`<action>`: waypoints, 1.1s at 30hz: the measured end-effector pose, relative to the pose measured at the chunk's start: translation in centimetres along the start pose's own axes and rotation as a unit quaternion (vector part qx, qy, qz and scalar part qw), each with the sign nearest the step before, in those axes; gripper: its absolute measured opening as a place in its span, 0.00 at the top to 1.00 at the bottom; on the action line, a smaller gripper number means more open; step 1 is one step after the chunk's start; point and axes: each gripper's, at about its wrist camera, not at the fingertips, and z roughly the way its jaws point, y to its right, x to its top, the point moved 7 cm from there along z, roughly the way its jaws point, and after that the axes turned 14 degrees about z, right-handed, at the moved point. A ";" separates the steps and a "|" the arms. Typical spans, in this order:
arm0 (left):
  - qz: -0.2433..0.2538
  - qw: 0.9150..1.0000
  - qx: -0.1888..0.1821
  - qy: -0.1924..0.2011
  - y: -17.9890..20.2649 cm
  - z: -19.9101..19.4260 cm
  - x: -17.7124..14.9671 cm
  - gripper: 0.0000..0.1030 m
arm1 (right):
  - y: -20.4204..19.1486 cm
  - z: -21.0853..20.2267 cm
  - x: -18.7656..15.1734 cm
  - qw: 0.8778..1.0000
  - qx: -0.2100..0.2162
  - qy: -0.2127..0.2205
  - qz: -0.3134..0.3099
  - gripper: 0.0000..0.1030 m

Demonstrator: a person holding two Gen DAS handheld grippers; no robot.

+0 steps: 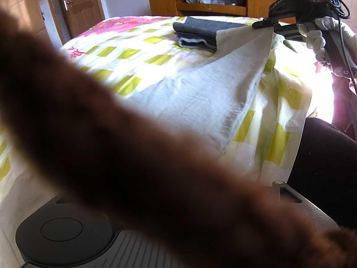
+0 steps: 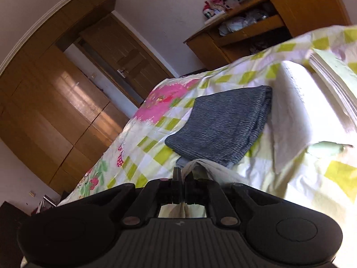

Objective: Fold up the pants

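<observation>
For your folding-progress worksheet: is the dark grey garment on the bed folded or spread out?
Folded. The dark grey garment lies as a compact stack on the bed, with layered edges showing at its end in the left wrist view.

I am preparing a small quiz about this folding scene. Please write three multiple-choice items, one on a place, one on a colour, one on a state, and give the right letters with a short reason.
1. Where does the folded grey garment lie?
A. on the bed
B. on the floor
C. inside the wooden cabinet

2. What colour are the pants being lifted?
A. red
B. white
C. black

3. How does the right gripper stand?
A. wide open
B. shut on the pants
C. resting on the door

Key:
1 A: the folded grey garment lies on the bed.
2 B: the pants are pale white cloth.
3 B: the right gripper has its fingers closed with white cloth pinched between them.
</observation>
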 end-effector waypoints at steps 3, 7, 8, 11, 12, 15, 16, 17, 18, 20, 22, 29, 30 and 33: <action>-0.026 0.999 0.023 0.014 -2.4 -2.0 -1.6 0.32 | -5.3 0.8 -2.7 0.998 0.024 -0.036 -0.037 0.79; -0.054 0.996 0.074 0.012 -6.0 -5.1 -5.0 0.32 | -16.5 1.9 -10.5 0.981 0.102 -0.082 -0.146 0.79; -0.063 0.994 0.087 0.012 -7.1 -6.1 -6.1 0.32 | -19.2 2.6 -13.7 0.971 0.121 -0.106 -0.175 0.79; -0.095 0.986 0.134 0.006 -10.2 -9.5 -9.7 0.31 | -25.4 3.1 -24.5 0.927 0.161 -0.169 -0.294 0.79; -0.107 0.983 0.147 0.002 -11.0 -10.5 -10.9 0.31 | -26.5 3.1 -28.8 0.905 0.173 -0.187 -0.342 0.79; -0.144 0.970 0.194 -0.009 -13.2 -13.8 -15.0 0.31 | -26.4 2.9 -40.8 0.836 0.193 -0.244 -0.452 0.79; -0.157 0.966 0.205 -0.013 -13.6 -14.7 -16.2 0.31 | -25.7 2.8 -43.9 0.816 0.192 -0.261 -0.478 0.79; -0.172 0.962 0.212 -0.015 -14.0 -15.5 -17.5 0.30 | -24.7 2.8 -46.7 0.797 0.186 -0.272 -0.507 0.79; -0.188 0.958 0.215 -0.018 -14.1 -16.1 -18.7 0.30 | -23.3 3.1 -49.1 0.775 0.181 -0.281 -0.536 0.79; -0.212 0.952 0.220 -0.024 -14.2 -17.0 -20.6 0.30 | -21.3 2.8 -51.5 0.750 0.173 -0.285 -0.572 0.79; -0.231 0.948 0.220 -0.024 -14.1 -17.5 -22.1 0.30 | -20.4 2.7 -52.1 0.733 0.170 -0.262 -0.604 0.79; -0.259 0.942 0.213 0.005 -13.7 -17.8 -23.9 0.30 | -22.4 1.9 -51.3 0.727 0.169 -0.249 -0.617 0.79; -0.260 0.942 0.214 0.009 -13.6 -18.0 -23.9 0.30 | -22.6 1.7 -51.4 0.726 0.170 -0.244 -0.620 0.78; -0.261 0.940 0.219 0.015 -13.2 -18.3 -24.2 0.30 | -23.1 1.2 -52.1 0.718 0.183 -0.240 -0.627 0.75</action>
